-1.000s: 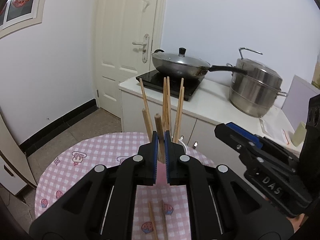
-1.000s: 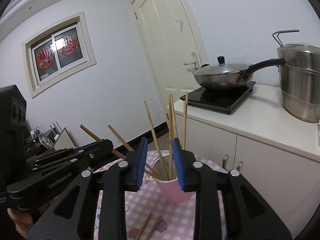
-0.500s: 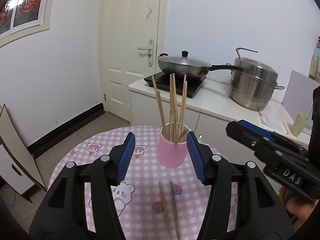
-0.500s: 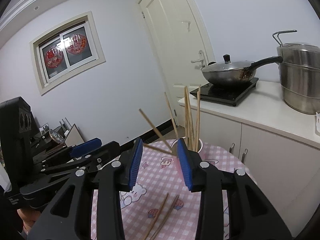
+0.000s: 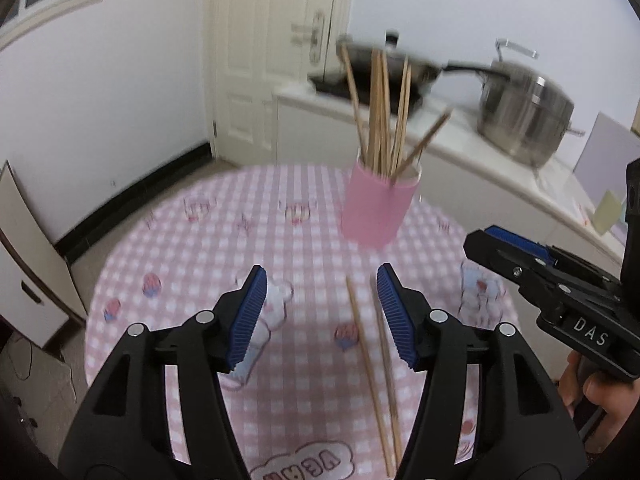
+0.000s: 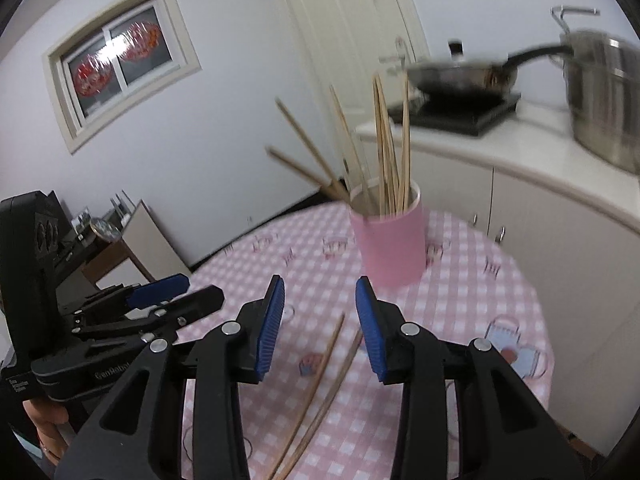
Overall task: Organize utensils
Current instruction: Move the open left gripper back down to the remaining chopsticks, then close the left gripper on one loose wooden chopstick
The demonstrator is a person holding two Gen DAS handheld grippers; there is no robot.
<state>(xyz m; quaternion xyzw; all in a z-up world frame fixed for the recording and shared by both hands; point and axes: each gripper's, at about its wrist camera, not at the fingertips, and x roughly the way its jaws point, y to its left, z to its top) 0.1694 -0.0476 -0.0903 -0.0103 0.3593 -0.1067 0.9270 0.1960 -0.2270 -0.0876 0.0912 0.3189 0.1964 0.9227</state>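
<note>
A pink cup (image 5: 376,210) stands upright on the round table with the pink checked cloth (image 5: 192,248) and holds several wooden chopsticks (image 5: 380,108). It also shows in the right wrist view (image 6: 390,244). Two loose chopsticks (image 5: 374,376) lie on the cloth in front of the cup; the right wrist view shows them too (image 6: 320,384). My left gripper (image 5: 320,312) is open and empty above the cloth, short of the cup. My right gripper (image 6: 320,320) is open and empty above the loose chopsticks.
A white counter (image 5: 460,136) behind the table carries a lidded wok on a black cooktop (image 6: 460,76) and a steel steamer pot (image 5: 524,112). A white door (image 5: 264,60) is at the back. A cabinet (image 6: 148,240) stands left of the table.
My left gripper let go of the chopstick into the cup and opened. Both grippers pulled back from the cup and tilted down toward the table.
</note>
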